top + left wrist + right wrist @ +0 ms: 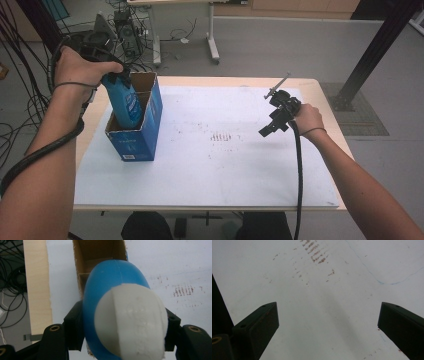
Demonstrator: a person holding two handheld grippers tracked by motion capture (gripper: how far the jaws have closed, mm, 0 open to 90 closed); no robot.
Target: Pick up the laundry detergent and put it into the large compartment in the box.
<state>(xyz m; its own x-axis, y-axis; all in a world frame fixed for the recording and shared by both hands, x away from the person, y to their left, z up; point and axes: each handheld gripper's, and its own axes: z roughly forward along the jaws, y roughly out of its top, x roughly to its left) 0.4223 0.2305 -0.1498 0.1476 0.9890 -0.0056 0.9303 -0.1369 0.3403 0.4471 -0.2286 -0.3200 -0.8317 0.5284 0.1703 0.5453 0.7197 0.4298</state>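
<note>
- The left gripper [117,75] is clamped on a blue bottle [124,102]; in the left gripper view its black jaws press both flanks of the bottle [112,285], whose white cap [130,322] points toward the camera.
- In the high view the left hand [82,67] holds this gripper at about ten o'clock on the table, above the box.
- The blue bottle stands tilted inside an open blue cardboard box [142,135], its lower end down in the near compartment, its top leaning toward ten o'clock.
- The cardboard box sits on the white sheet [225,175] at roughly nine o'clock, close to the sheet's left edge; a brown inner divider [86,273] shows in the left gripper view, beyond the bottle.
- A patch of brownish marks [220,136] stains the sheet near the table's middle.
- The right gripper [272,127] hangs at about three o'clock, held by the right hand [307,117], well apart from the box.
- In the right gripper view its jaws stand wide apart with nothing between them, above the bare sheet [324,315] and the same brown marks [314,255].
- A black cable [299,175] trails from the right gripper toward six o'clock.
</note>
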